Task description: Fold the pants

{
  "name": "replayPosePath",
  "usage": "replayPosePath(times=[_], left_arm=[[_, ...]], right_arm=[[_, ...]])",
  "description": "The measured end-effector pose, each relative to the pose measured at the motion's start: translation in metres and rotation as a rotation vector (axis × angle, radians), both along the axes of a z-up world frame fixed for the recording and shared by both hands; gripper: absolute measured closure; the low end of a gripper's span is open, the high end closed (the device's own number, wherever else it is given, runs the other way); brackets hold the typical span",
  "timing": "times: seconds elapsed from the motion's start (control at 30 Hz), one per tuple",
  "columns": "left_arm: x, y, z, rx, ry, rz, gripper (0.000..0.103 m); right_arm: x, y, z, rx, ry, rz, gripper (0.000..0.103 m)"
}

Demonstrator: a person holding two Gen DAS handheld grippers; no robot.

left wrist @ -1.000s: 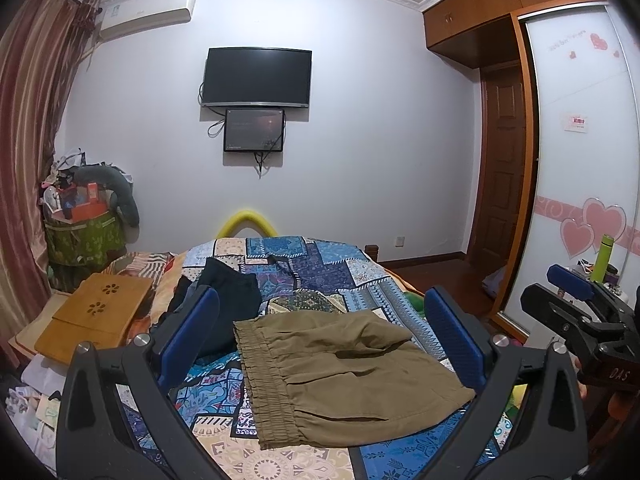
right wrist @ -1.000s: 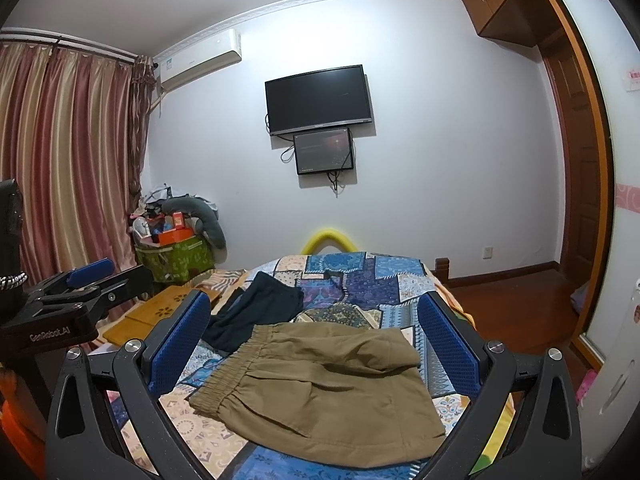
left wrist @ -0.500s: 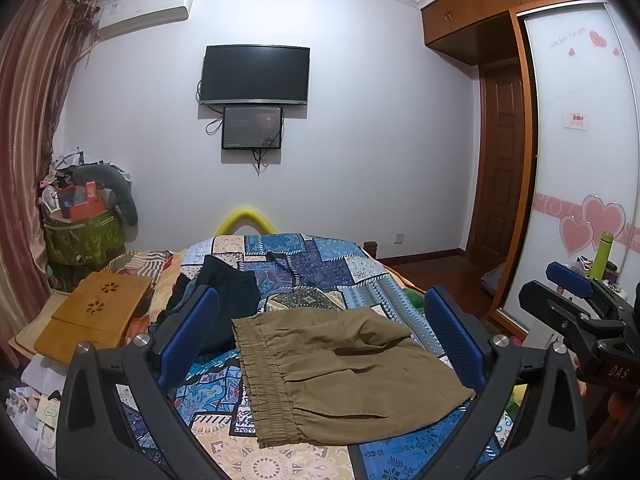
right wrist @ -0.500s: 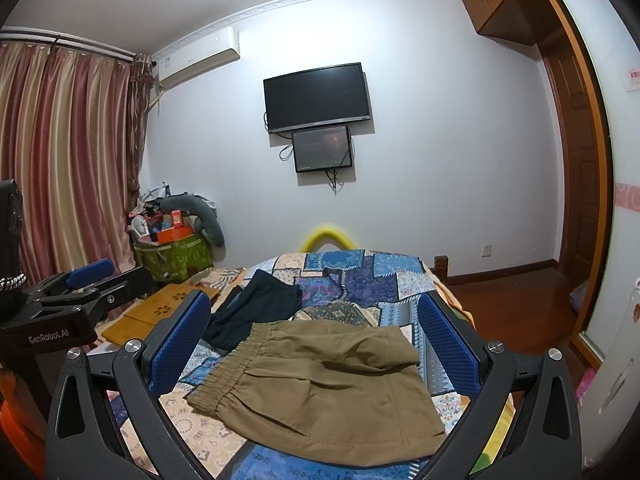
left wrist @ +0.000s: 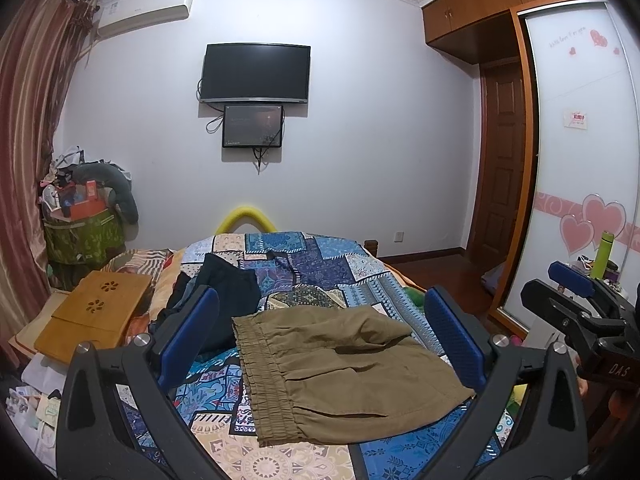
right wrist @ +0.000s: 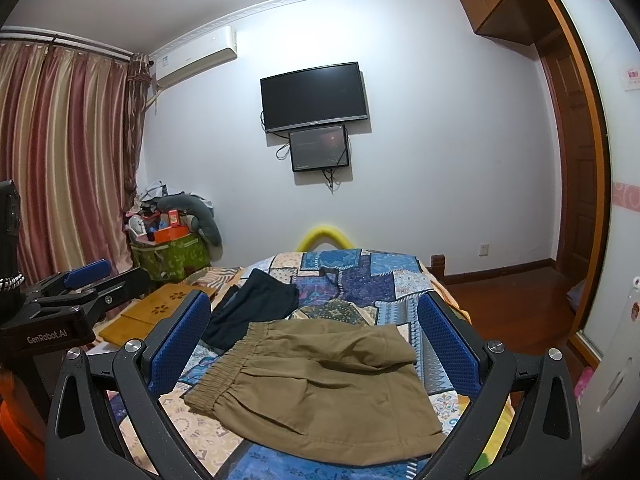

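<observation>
Left gripper: jaws wide apart, holding nothing, raised above the bed with the pants showing between its blue pads.
Right gripper: jaws also spread wide and empty, likewise held above the pants.
Pants: olive-brown, folded into a short block, lying flat on the patchwork bedspread; the elastic waistband faces left and one folded layer bunches at the far right corner.
Dark garment: lies on the bed just beyond the pants' waistband, toward the left.
Only in the left view: the right gripper at the right edge, a green bottle behind it, and a sliding wardrobe door with pink hearts.
Only in the right view: the left gripper at the left edge, and the striped curtain seen broadly.
Both views: a wall television with a smaller screen beneath it, an air conditioner, a wooden lap tray left of the bed, a green bag piled with clutter.
Writing: "GenRobot.AI" on the left gripper's body in the right view; "DAS" on the right gripper's body in the left view. The door's lettering and its small label are too small to read.
</observation>
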State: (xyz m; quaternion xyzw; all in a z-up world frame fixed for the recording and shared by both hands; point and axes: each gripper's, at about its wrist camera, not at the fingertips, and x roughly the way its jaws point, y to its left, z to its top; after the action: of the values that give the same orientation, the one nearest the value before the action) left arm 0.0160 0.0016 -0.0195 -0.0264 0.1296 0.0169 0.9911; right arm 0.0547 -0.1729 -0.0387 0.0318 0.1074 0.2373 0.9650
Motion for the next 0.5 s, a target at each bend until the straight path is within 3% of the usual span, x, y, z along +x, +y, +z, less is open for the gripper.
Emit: replayPosePath(times=[0.27,0.5], left_arm=[[0.007,0.002,-0.001,0.002,0.019,0.002,0.0],[0.034,0.012,-0.016,0.012,0.093,0.04,0.0]], right_arm=[[0.006,0.001,-0.005,-0.003,0.021,-0.01,0.0],[0.022,0.003,-0.019,-0.024,0.064,-0.022,0.0]])
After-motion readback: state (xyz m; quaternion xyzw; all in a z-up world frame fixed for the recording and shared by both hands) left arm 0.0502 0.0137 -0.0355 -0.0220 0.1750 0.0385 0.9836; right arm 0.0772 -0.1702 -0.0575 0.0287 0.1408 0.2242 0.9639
